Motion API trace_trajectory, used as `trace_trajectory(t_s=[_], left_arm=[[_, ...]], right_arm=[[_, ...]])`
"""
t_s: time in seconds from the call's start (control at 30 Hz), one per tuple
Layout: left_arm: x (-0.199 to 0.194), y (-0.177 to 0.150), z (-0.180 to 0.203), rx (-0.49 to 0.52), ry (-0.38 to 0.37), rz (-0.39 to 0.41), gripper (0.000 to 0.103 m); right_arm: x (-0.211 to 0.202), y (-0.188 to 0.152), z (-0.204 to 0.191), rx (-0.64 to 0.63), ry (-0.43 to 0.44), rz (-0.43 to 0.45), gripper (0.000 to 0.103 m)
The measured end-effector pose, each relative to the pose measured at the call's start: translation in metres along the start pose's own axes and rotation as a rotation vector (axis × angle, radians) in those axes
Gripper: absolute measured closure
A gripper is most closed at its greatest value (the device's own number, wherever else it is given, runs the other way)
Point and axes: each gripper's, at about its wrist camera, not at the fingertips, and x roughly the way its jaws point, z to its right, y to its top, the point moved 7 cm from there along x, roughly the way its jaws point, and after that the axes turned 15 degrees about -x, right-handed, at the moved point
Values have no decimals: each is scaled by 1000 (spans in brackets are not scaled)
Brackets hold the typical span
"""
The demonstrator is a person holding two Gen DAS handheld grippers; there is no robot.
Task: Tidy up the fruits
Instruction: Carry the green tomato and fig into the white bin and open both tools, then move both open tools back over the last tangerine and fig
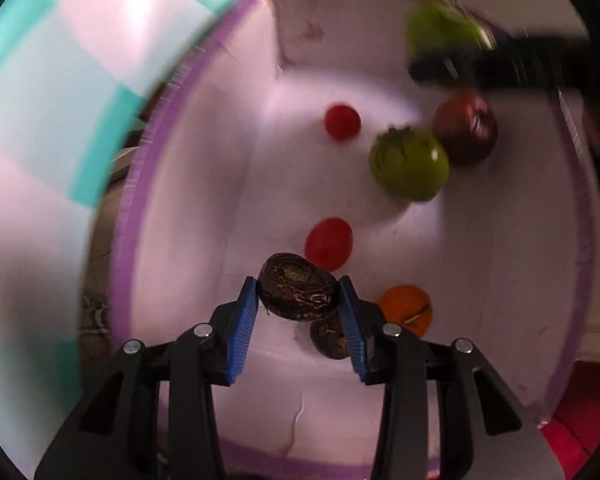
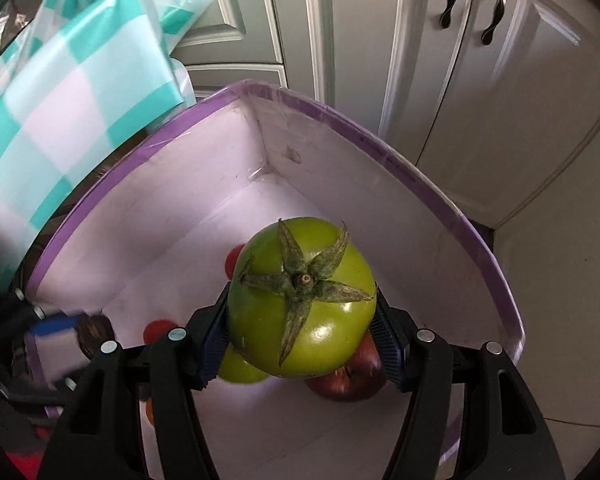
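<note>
Right tongs [image 2: 302, 334] clamp green tomato [image 2: 302, 300], stem facing camera.

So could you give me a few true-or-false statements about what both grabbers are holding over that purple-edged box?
1. The right gripper clamps a shiny green tomato with a star-shaped stem. True.
2. The left gripper is open. False: it is shut on a dark brown wrinkled round fruit.
3. The white box with the purple rim holds only red fruit. False: a green tomato and an orange fruit also lie inside.
4. A dark red onion-like bulb touches that green tomato. True.
</note>
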Motion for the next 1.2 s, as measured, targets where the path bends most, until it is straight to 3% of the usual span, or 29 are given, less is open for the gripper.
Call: trace_trajectory(t_s=[0.1, 0.2, 0.33, 0.4, 0.43, 0.57, 0.7, 0.8, 0.97, 1.07, 1.2], left_arm=[[12, -8, 1, 27, 25, -28, 62], [18, -9, -7, 10, 48, -35, 61], [19, -9, -14, -15, 30, -36, 60], [17, -8, -15, -18, 19, -18, 45], [15, -7, -15, -18, 13, 0, 42], [3, -8, -18, -8, 30, 56, 26], [-23, -9, -18, 26, 70, 154, 24], [-51, -9, -19, 21, 64, 236, 17], [-111, 2, -19, -14, 36, 383, 15], [-144, 4, -21, -40, 48, 469, 9], [-193, -6, -51, -104, 79, 574, 5]], right_arm=[[17, 13, -3, -15, -5, -45, 41], [37, 18, -5, -45, -76, -117, 41], [51, 15, -6, -49, -99, -174, 41], [52, 12, -6, -41, -82, -182, 41], [51, 10, -6, -36, -77, -185, 41], [36, 15, -1, -5, -82, -131, 28], [13, 20, 2, 10, -86, -70, 26], [-11, 20, 4, 38, -91, -26, 25], [-57, 26, -1, 38, -123, 44, 21], [-85, 43, -14, 8, -142, 105, 19], [-119, 74, -47, -43, -146, 206, 14]])
